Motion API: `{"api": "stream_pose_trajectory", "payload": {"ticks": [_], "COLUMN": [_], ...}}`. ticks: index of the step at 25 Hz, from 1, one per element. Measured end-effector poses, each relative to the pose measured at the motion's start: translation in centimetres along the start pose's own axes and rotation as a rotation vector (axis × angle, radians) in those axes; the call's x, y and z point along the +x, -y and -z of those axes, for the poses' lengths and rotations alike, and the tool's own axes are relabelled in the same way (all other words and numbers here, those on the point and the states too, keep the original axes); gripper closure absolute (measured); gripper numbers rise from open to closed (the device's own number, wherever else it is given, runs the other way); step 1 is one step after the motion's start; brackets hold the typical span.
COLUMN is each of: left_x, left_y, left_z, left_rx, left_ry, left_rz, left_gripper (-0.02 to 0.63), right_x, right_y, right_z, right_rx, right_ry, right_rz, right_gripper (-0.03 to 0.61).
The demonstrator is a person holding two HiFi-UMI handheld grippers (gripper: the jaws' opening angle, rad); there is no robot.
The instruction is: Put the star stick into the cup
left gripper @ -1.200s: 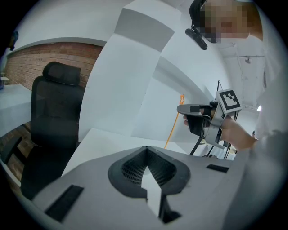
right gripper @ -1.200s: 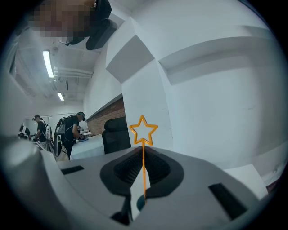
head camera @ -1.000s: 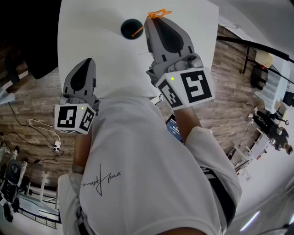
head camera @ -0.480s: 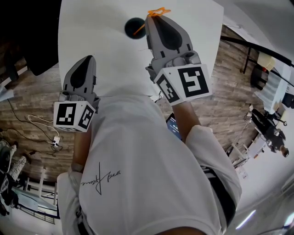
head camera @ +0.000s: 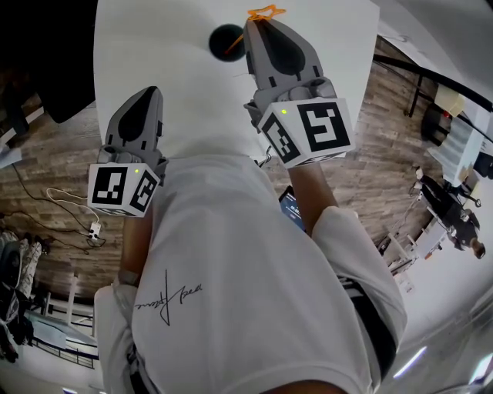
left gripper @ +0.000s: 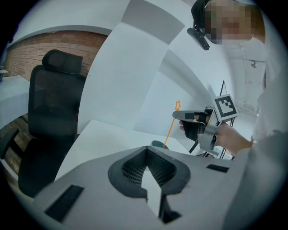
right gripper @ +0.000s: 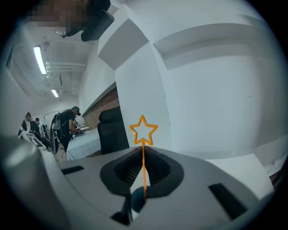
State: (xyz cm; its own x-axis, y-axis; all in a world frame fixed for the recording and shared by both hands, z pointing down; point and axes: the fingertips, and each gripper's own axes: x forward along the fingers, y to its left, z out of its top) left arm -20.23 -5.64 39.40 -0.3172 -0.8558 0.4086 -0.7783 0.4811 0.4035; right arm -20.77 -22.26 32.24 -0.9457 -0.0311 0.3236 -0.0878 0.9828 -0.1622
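Observation:
In the head view a dark cup (head camera: pixel 225 37) stands on the white table (head camera: pixel 169 46), near its far side. My right gripper (head camera: pixel 258 27) is shut on the orange star stick (head camera: pixel 266 13). The stick slants down-left, with its lower end at the cup's mouth. Looking along the right gripper's jaws, the star stick (right gripper: pixel 143 130) rises upright from the right gripper (right gripper: pixel 143 155), and the cup (right gripper: pixel 137 201) shows below through the gap. My left gripper (head camera: pixel 148 94) hovers over the near left of the table, shut and holding nothing. From the left gripper (left gripper: pixel 146 150) I see the stick (left gripper: pixel 171 127) reaching the cup (left gripper: pixel 157 144).
A black office chair (left gripper: pixel 55 110) stands at the table's left side. White cables (head camera: pixel 73 217) lie on the wooden floor to the left. The person's white shirt (head camera: pixel 231 292) hides the table's near edge. People (right gripper: pixel 67 128) work at desks far behind.
The right gripper and the star stick have edged slightly farther over the table, with the stick's lower end staying at the cup. The left gripper has barely moved.

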Motion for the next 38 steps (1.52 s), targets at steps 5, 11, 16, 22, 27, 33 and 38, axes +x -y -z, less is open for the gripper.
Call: {"api": "stream_pose_trajectory", "payload": {"ticks": [5, 11, 16, 22, 27, 33, 38], "left_x": [0.2, 0.5, 0.7, 0.8, 0.7, 0.9, 1.0], "left_y": [-0.2, -0.6, -0.7, -0.9, -1.3, -1.4, -1.5], "left_z": [0.2, 0.7, 1.0, 1.6, 1.7, 1.7, 1.7], "left_rx": [-0.004, -0.025, -0.03, -0.035, -0.041, -0.044, -0.052], "left_ry": [-0.015, -0.028, -0.033, -0.053, -0.055, -0.055, -0.055], "left_rz": [0.005, -0.006, -0.008, -0.01, -0.014, -0.011, -0.011], "left_gripper": [0.606, 0.606, 0.606, 0.606, 0.606, 0.606, 0.606], "right_x": [0.5, 0.8, 1.1, 1.6, 2.1, 2.4, 2.6], "right_y": [0.2, 0.9, 1.3, 1.4, 1.5, 1.5, 1.6], "right_z": [0.8, 1.7, 2.7, 3.7, 4.5, 5.1, 5.7], "right_rx": [0.009, 0.025, 0.032, 0.029, 0.029, 0.03, 0.028], "right_ry": [-0.017, -0.033, -0.05, -0.072, -0.089, -0.105, -0.122], "right_rz": [0.004, 0.017, 0.027, 0.029, 0.034, 0.037, 0.044], "right_gripper": [0.561, 0.561, 0.561, 0.561, 0.561, 0.561, 0.56]}}
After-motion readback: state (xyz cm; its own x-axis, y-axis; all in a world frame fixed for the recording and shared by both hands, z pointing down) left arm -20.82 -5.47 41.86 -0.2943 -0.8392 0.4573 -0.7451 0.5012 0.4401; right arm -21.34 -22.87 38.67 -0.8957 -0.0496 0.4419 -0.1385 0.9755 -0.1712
